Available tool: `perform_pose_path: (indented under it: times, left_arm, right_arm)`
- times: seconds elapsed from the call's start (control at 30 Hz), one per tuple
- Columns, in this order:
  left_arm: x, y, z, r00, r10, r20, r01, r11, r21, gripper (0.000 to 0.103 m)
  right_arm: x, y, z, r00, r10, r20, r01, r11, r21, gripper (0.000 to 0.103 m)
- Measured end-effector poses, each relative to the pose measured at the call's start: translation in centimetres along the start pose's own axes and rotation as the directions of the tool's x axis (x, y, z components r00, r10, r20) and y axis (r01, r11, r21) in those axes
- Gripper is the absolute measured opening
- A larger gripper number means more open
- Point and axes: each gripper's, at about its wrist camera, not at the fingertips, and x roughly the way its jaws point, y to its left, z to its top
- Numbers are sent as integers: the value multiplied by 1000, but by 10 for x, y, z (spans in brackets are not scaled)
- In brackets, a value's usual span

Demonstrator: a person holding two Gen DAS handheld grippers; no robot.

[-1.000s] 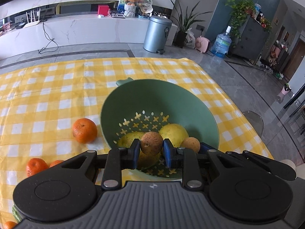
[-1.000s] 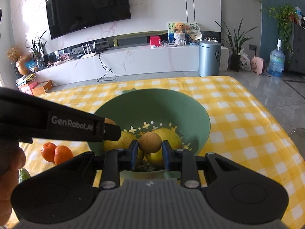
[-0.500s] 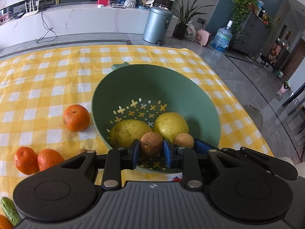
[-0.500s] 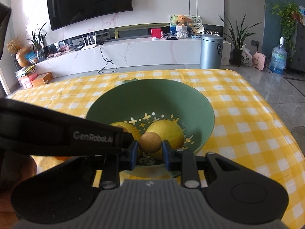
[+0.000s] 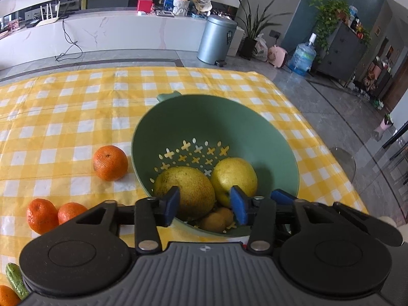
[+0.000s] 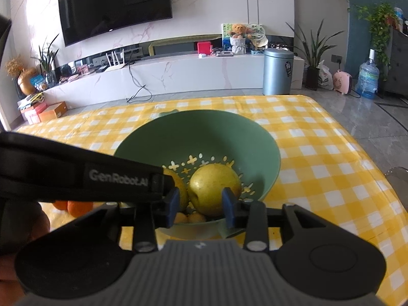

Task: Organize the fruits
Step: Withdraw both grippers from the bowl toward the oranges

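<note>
- Left gripper point(image 5: 205, 207) hangs over the near rim of the colander point(image 5: 178, 117), and its jaws have just been opening: blue pads well apart, nothing between them.
- Right gripper point(image 6: 200, 207) is there too, its jaws have just been opening a little, a modest gap, pads clear of any fruit.
- Two small brown fruits point(image 5: 216, 219) lie loose in the colander's near bottom, just below both grippers, touching each other.
- Just behind them sit two big yellow-green pears point(image 5: 188, 191), side by side and touching, on the perforated floor.
- The colander sits on the worktop point(image 5: 63, 117), on its yellow checked cloth, towards the right edge and near side, a small handle tab on its far rim.
- To its left, a lone orange point(image 5: 110, 162) stands just beside the colander wall.
- Nearer the front-left corner, two more oranges point(image 5: 42, 215) lie touching each other.
- At the very near-left edge, a cucumber point(image 5: 15, 280) tip and a sliver of another orange peek past the left gripper's body.
- In the right wrist view, the left gripper's black arm crosses the lower left, with a hand point(image 6: 15, 244) below it.
</note>
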Motion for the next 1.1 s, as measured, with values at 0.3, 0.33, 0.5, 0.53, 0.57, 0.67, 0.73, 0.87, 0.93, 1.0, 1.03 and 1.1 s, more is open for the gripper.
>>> perform_pose_path:
  times: [0.3,0.33,0.5,0.53,0.57,0.67,0.73,0.87,0.93,1.0,1.03,1.1]
  left_arm:
    - [-22,4,5,996,14,83,-11,999,-36,71]
    - [-26,5,5,995,22,94,-19,999,-34,71]
    - [-48,4,4,986,105,126,-110,994,30,73]
    - [-52,5,3,984,122,130,-129,991,45,73]
    - [-56,6,2,981,137,134,-146,987,59,74]
    - [-68,10,-2,974,172,148,-188,977,99,75]
    - [-77,13,-6,969,191,154,-211,970,123,75]
    - [-89,22,-12,959,233,163,-260,951,168,76]
    - [-92,28,-15,951,260,167,-289,939,185,76]
    - [-96,35,-18,943,281,177,-313,930,193,76]
    - [-97,40,-19,941,286,182,-319,928,192,76]
    - [-101,49,-21,940,285,186,-319,929,187,76]
  right_arm:
    - [-9,1,-1,999,-13,51,13,1000,-11,57]
    - [-10,1,-1,998,-17,60,18,1000,-11,62]
    - [-22,2,-3,992,-32,118,33,999,-10,80]
    - [-25,2,-3,991,-32,131,34,999,-12,82]
    - [-27,3,-3,989,-31,143,33,999,-14,83]
    - [-35,6,-4,984,-26,175,31,999,-24,86]
    - [-41,8,-5,982,-14,191,19,1000,-23,87]
    - [-50,15,-8,979,25,202,-24,1000,-9,87]
    - [-51,20,-9,979,52,197,-54,999,1,87]
    - [-50,28,-12,980,88,180,-92,996,10,87]
    - [-49,33,-13,980,103,171,-106,994,6,87]
    - [-48,45,-17,980,122,160,-120,993,-21,87]
